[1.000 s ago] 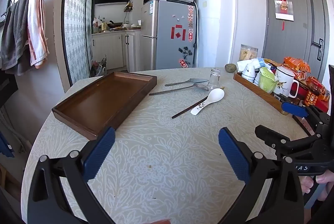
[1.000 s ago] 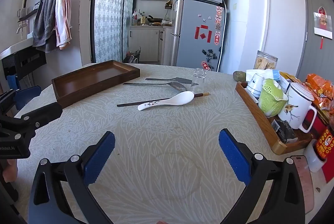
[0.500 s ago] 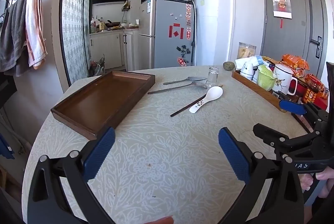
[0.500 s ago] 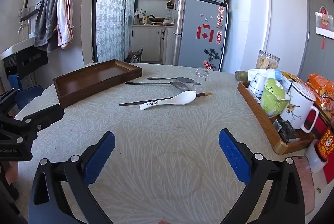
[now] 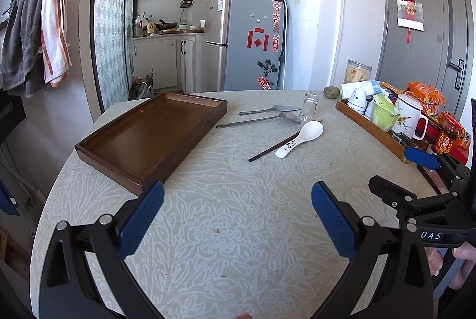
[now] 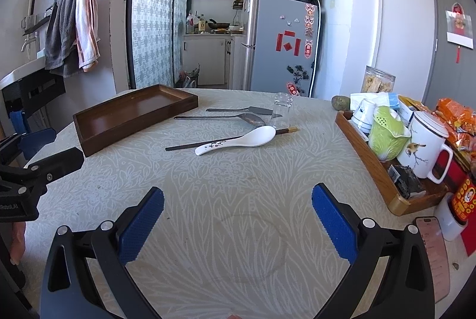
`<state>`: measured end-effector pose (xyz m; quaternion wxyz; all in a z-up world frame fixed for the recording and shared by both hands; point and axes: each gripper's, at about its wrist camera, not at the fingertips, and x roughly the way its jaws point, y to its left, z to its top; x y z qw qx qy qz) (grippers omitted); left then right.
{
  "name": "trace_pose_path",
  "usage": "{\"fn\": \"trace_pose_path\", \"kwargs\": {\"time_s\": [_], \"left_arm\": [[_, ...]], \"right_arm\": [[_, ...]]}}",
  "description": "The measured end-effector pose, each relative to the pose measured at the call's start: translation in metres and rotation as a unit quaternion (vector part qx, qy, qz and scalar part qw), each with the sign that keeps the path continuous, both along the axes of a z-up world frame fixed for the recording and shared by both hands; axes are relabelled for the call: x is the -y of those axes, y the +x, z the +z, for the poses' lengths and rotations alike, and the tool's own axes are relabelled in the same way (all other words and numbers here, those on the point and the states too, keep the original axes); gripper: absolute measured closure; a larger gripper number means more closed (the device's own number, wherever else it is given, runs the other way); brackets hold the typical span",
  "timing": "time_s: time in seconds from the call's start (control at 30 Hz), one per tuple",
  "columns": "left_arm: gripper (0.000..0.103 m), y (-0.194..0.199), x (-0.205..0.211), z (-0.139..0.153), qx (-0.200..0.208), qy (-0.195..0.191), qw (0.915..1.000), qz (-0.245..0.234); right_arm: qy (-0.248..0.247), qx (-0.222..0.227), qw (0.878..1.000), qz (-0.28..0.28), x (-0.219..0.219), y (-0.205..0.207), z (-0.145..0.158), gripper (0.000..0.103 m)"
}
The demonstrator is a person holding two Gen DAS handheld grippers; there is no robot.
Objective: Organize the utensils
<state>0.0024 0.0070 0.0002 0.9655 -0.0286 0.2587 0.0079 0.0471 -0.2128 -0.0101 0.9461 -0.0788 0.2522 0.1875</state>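
2 grippers, both spread wide, nothing held, above a patterned table [image 5: 226, 229].

Left gripper [image 5: 237, 209] and right gripper [image 6: 238, 207] hover over bare cloth. Beyond: white ceramic spoon [image 6: 238, 139] lying against 1 dark chopstick [image 6: 208, 143]; 2 metal utensils [image 6: 226, 117] near a small glass [image 6: 282, 108]. Empty dark wooden tray [image 5: 148, 137] stands apart on the left; a tray of mugs [image 6: 369, 158] on the right.

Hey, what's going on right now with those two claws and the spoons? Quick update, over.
Both claws, left and right, open, empty, above the table. White spoon, chopstick, two metal utensils loose beside empty wooden tray. Small glass standing close by.
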Motion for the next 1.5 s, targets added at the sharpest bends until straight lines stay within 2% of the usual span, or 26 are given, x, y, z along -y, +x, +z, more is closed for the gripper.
{"fn": "trace_pose_path", "kwargs": {"time_s": [0.2, 0.53, 1.5], "left_arm": [[0.002, 0.0010, 0.0009, -0.0007, -0.003, 0.006, 1.0000, 0.005], [0.002, -0.0053, 0.0037, 0.0049, 0.020, 0.021, 0.9996, 0.006], [0.002, -0.0041, 0.0053, 0.0038, 0.013, 0.019, 0.9997, -0.003]], "right_arm": [[-0.001, -0.001, 1.000, 0.001, 0.0000, -0.0001, 0.0004, 0.003], [-0.002, -0.001, 1.000, 0.001, -0.0014, -0.0012, 0.0017, 0.003], [-0.002, -0.001, 1.000, 0.002, -0.0012, -0.0007, 0.0012, 0.003]]}}
